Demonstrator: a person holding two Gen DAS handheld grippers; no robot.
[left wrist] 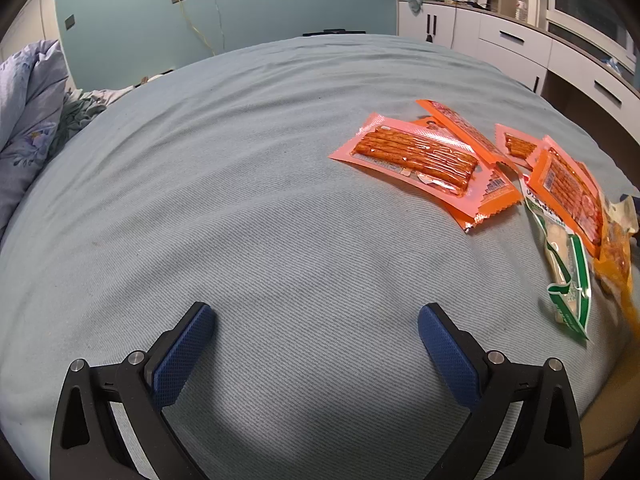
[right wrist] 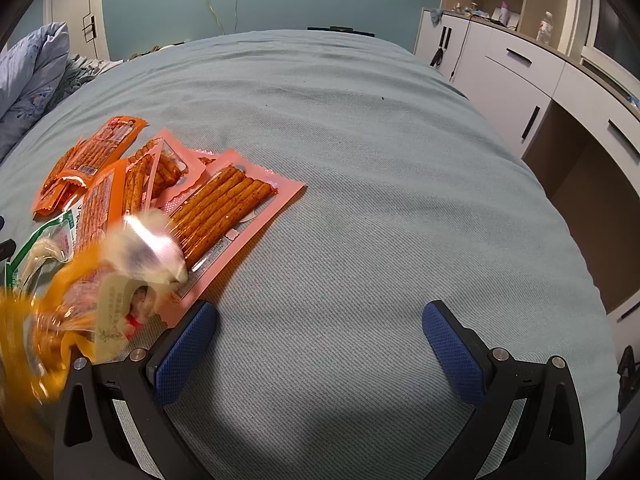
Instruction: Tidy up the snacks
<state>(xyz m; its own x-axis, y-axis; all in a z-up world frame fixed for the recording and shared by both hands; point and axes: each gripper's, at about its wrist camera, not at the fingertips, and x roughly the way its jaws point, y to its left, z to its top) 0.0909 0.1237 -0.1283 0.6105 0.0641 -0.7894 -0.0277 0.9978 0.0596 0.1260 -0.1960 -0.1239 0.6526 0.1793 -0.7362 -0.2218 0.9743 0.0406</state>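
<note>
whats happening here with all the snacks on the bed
A person is sorting snacks with a hand-held gripper in each hand. Both the left hand-held gripper and the right hand-held gripper are open and hold nothing. A loose pile of orange snack packs and a green-edged packet lies overlapping on the blue bed cover. A yellow packet beside the right one is blurred.

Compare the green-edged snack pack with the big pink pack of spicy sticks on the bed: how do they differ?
The green-edged pack is narrow, with white and green print and pale contents; the pink pack is wider, with a clear window showing a row of orange-red sticks. The green-edged pack is partly tucked under an orange pack; the pink pack lies on top of its neighbours, fully exposed. Both lie flat on the blue bedspread, untouched by either gripper.
</note>
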